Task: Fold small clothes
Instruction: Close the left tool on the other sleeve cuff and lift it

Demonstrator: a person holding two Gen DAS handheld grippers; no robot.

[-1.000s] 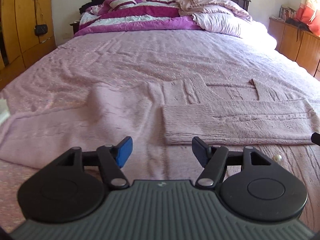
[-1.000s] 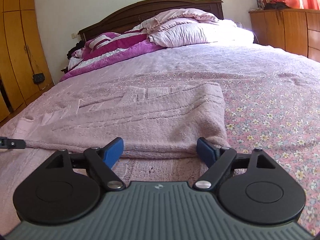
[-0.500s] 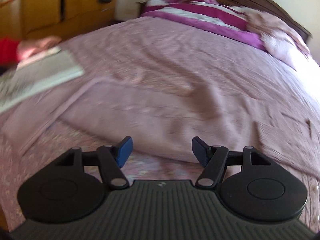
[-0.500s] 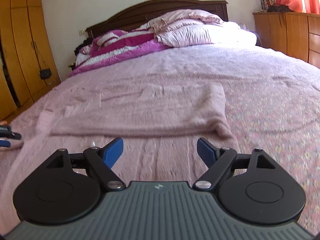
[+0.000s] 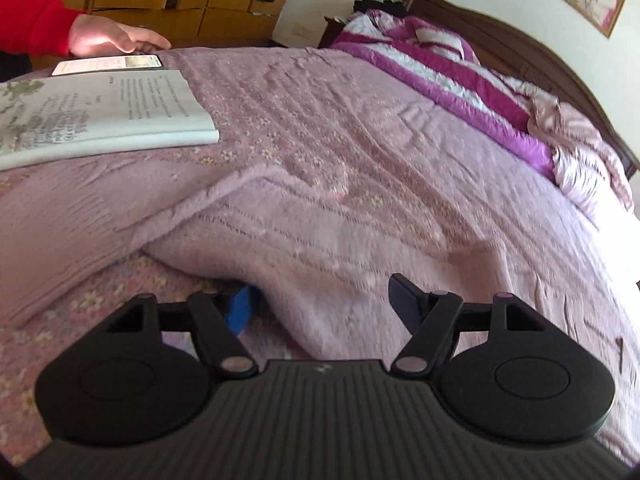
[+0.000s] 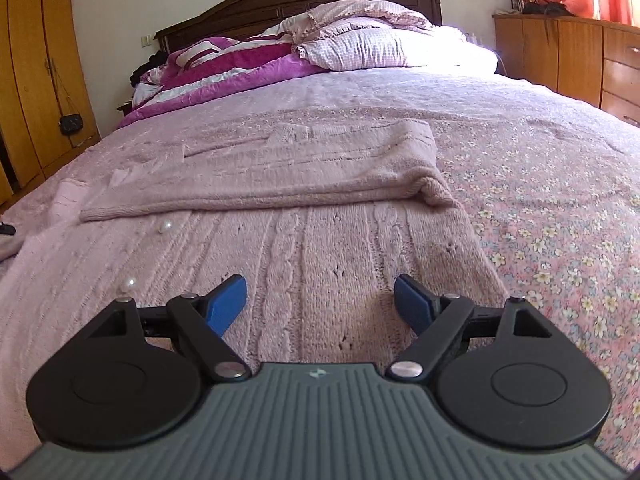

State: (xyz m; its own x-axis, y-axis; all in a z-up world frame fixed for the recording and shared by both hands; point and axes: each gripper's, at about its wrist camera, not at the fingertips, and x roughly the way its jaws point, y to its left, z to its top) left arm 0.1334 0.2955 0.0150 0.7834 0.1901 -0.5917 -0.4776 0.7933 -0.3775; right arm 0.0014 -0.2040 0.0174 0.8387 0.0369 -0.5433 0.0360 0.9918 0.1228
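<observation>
A pink knitted sweater (image 6: 304, 184) lies on the flowered pink bedspread (image 6: 560, 200) at the foot end of the bed, partly folded; in the right wrist view a folded-over band of it crosses the bed from side to side, with the cable-knit body below it running towards the camera; two pearl buttons (image 6: 165, 226) show on the knit towards its left side. The right gripper (image 6: 320, 300) hangs low over that cable-knit part, near the sweater's right edge; its blue pads stand wide apart with only flat knit under the gap, and neither pad presses on anything. In the left wrist view the left gripper (image 5: 320, 304) is at the sweater's edge (image 5: 320, 248) on the left side of the bed; its jaws are opening; a raised fold of the knit lies between them, the left blue pad (image 5: 240, 308) tucked under the lifted cloth and the right pad clear of it, so nothing is pinched. Beyond, near the bed's left edge, lies an open book (image 5: 100, 112); just behind it a phone (image 5: 108, 65) with a lit screen; a person's hand (image 5: 116, 38) in a red sleeve rests at the phone. A purple and white quilt (image 6: 224, 68) and checked pillows (image 6: 360, 46) are heaped at the headboard (image 6: 280, 0).
</observation>
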